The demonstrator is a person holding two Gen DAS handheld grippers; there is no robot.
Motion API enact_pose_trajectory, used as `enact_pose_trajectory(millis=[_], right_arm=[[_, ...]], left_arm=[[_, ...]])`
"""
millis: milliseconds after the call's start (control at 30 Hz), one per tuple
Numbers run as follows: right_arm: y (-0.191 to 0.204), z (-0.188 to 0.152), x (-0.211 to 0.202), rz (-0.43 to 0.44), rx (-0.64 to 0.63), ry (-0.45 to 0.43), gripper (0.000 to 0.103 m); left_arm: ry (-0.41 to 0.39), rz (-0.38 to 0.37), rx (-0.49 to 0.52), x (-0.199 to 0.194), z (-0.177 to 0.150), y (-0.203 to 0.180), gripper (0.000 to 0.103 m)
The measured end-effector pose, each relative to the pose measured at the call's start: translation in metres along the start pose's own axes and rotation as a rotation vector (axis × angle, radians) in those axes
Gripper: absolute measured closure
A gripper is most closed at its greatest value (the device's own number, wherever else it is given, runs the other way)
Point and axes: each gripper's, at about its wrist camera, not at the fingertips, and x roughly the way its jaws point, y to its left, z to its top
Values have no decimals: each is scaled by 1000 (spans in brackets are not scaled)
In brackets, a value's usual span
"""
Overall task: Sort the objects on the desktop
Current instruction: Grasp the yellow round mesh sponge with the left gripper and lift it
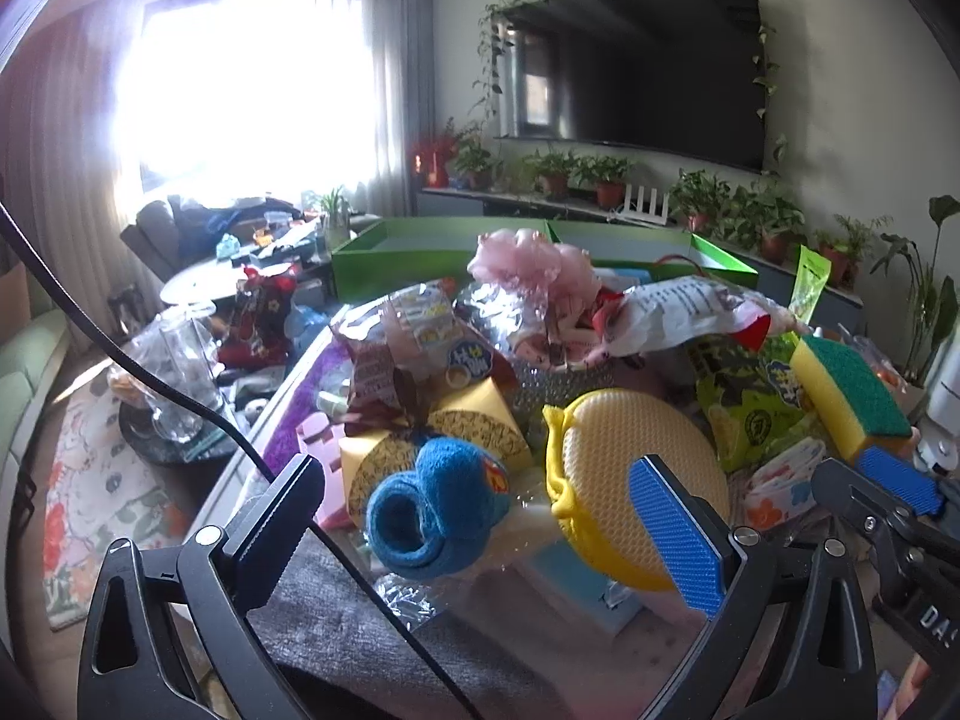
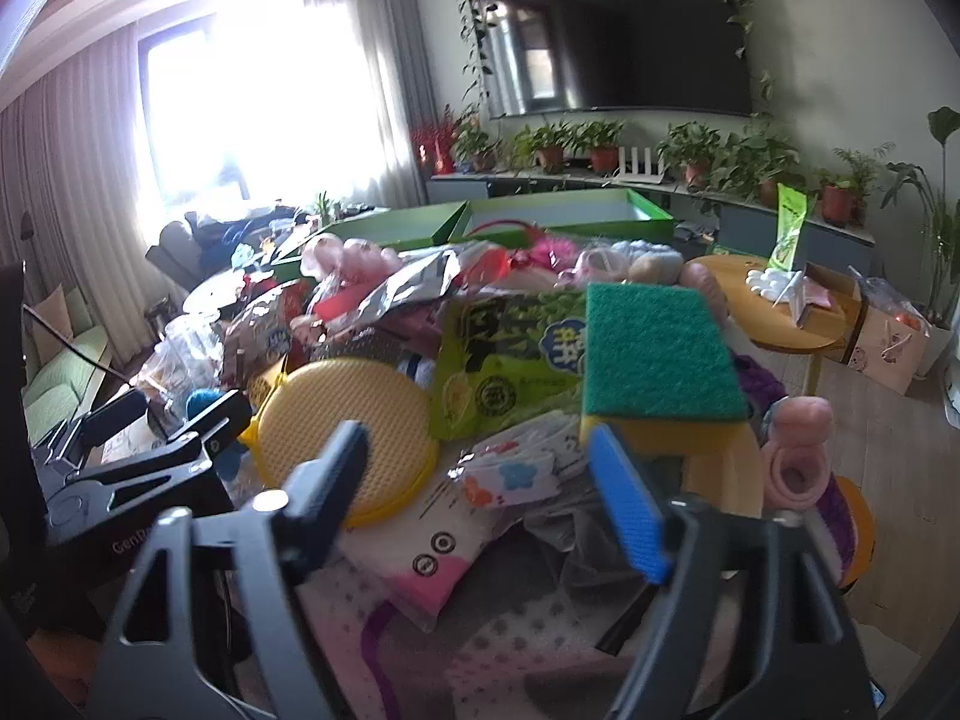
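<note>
My left gripper [image 1: 474,474] stands wide open over the cluttered table. A blue knitted bootie [image 1: 432,510] lies between its fingers, touching neither. A round yellow mesh pad [image 1: 642,468] lies by its right finger. My right gripper [image 2: 477,444] is open too, above a white flowered packet [image 2: 510,474]. Nothing is pressed by its pads. A green-and-yellow sponge [image 2: 660,354] lies tilted just beyond the tip of its blue-padded right finger [image 2: 624,504]. The left wrist view shows that sponge [image 1: 852,390] directly above the right gripper [image 1: 864,474].
Two green open boxes [image 1: 420,246] stand at the back of the pile. Snack bags, a green packet [image 2: 498,372], a yellow patterned box [image 1: 474,420] and pink plush [image 1: 528,258] crowd the middle. A glass pitcher [image 1: 180,384] stands left, a round wooden side table [image 2: 780,312] right.
</note>
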Motion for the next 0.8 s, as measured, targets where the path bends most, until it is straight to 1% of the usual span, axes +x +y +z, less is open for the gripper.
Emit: enact_pose_trajectory(millis=[33, 67, 100, 167, 300, 400, 500, 600, 633, 733, 800], right_arm=[[0, -1, 3, 31, 9, 23, 60], [0, -2, 6, 58, 20, 40, 71], [-1, -3, 9, 84, 34, 57, 76], [-2, -5, 17, 125, 56, 93, 79], [2, -5, 26, 159, 61, 118, 79], [5, -4, 31, 180, 59, 124, 77], [2, -3, 37, 222, 92, 159, 77], [1, -5, 44, 226, 104, 174, 77], [1, -5, 46, 229, 107, 176, 77], [0, -5, 51, 231, 112, 187, 77], [-1, -4, 53, 235, 113, 194, 77]], left_arm=[[5, -11, -5, 1, 0, 1, 1], [7, -23, -7, 1, 0, 2, 1], [4, -27, -7, 0, -1, 3, 1], [-6, -43, 2, -2, 1, 2, 12], [-12, -47, -1, -3, 5, 4, 13], [-17, -72, -12, -4, 10, 4, 13], [-37, -75, 20, -5, 14, -3, 13], [-32, -96, 40, -2, 18, -8, 13], [-23, -105, 38, 1, 18, -9, 14], [2, -133, 34, 9, 19, -11, 28], [21, -153, 36, 14, 19, -13, 29]])
